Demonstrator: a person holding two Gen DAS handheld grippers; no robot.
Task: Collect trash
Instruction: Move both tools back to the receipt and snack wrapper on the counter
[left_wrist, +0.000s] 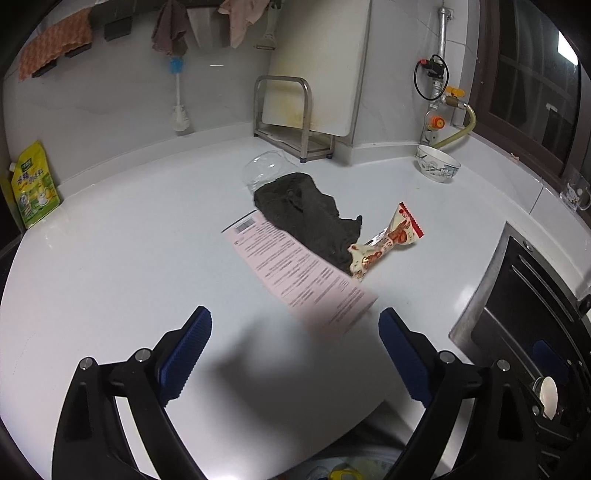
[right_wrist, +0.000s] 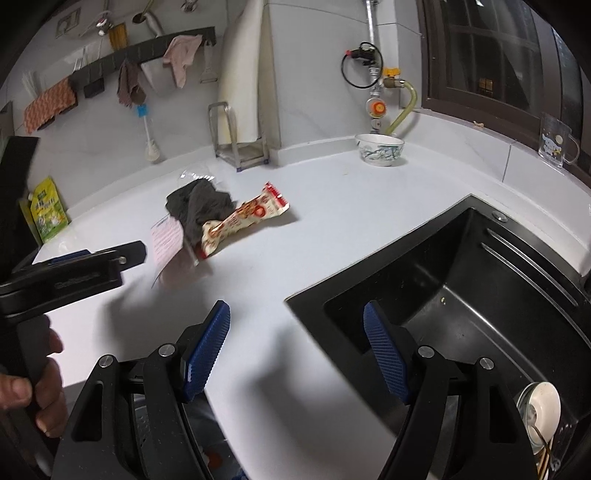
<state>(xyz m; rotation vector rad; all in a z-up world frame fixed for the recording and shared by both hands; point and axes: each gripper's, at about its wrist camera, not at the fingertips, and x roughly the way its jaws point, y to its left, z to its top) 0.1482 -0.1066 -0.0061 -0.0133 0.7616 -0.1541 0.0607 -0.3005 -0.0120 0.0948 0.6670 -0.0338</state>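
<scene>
A pink printed paper sheet (left_wrist: 299, 273) lies on the white countertop (left_wrist: 110, 258), partly under a dark grey cloth (left_wrist: 306, 218). A red and white snack wrapper (left_wrist: 388, 243) lies beside the cloth. A clear plastic piece (left_wrist: 264, 170) sits behind the cloth. My left gripper (left_wrist: 295, 343) is open and empty, just short of the paper's near end. My right gripper (right_wrist: 295, 332) is open and empty over the counter edge by the sink. The right wrist view also shows the paper (right_wrist: 167, 240), cloth (right_wrist: 199, 210), wrapper (right_wrist: 243, 221) and the left gripper (right_wrist: 92, 266) from the side.
A black sink (right_wrist: 461, 295) with dishes lies to the right. A patterned bowl (right_wrist: 380, 149) and a glass mug (right_wrist: 556, 142) stand at the back. A cutting board in a metal rack (left_wrist: 291, 122) stands by the wall. A yellow pouch (left_wrist: 33, 188) leans far left.
</scene>
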